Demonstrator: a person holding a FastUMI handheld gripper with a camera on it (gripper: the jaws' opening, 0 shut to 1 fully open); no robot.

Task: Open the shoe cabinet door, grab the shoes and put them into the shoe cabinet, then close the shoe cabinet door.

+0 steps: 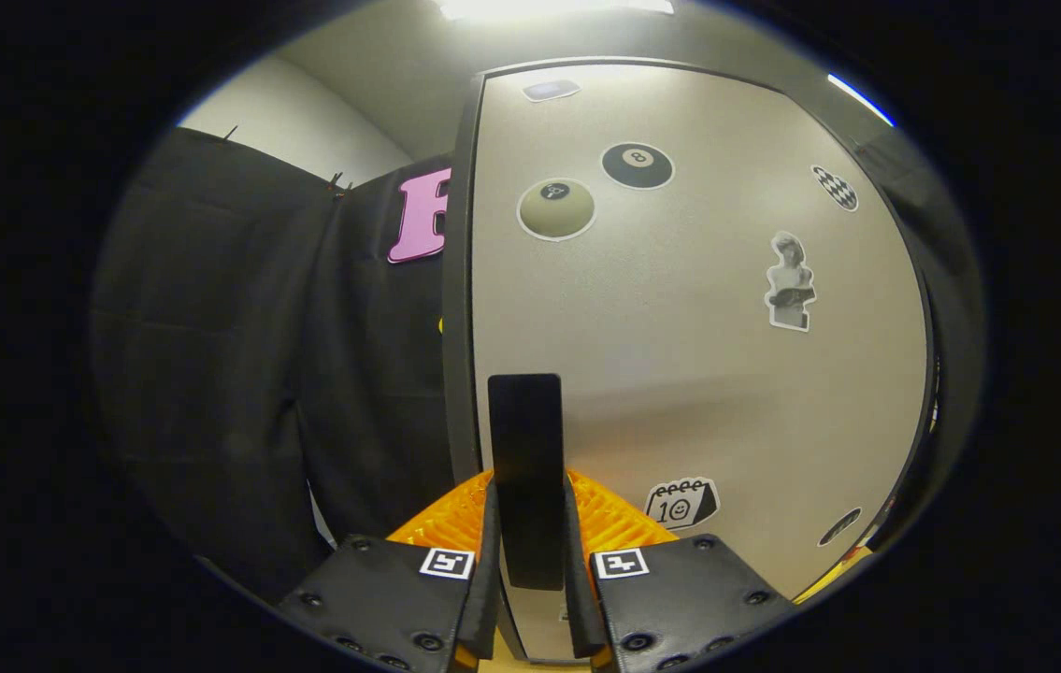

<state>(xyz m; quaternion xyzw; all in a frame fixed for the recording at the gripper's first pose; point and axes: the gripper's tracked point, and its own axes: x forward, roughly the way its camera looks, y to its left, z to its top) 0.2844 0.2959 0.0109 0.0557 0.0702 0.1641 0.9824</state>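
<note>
The shoe cabinet door point(680, 355) is a pale panel with a dark frame and several stickers on it, standing just ahead of me. Its flat black handle point(525, 449) sticks out from the door near its left edge. My gripper point(528, 537) is shut on that handle, one finger on each side of it. The door looks close to its frame; I cannot tell whether it is fully closed. No shoes are in sight.
The booth's black cloth wall point(240, 355) hangs to the left of the cabinet. A white wall point(296, 117) and a ceiling light point(549, 7) are above. A thin yellow strip point(834, 572) shows by the door's lower right corner.
</note>
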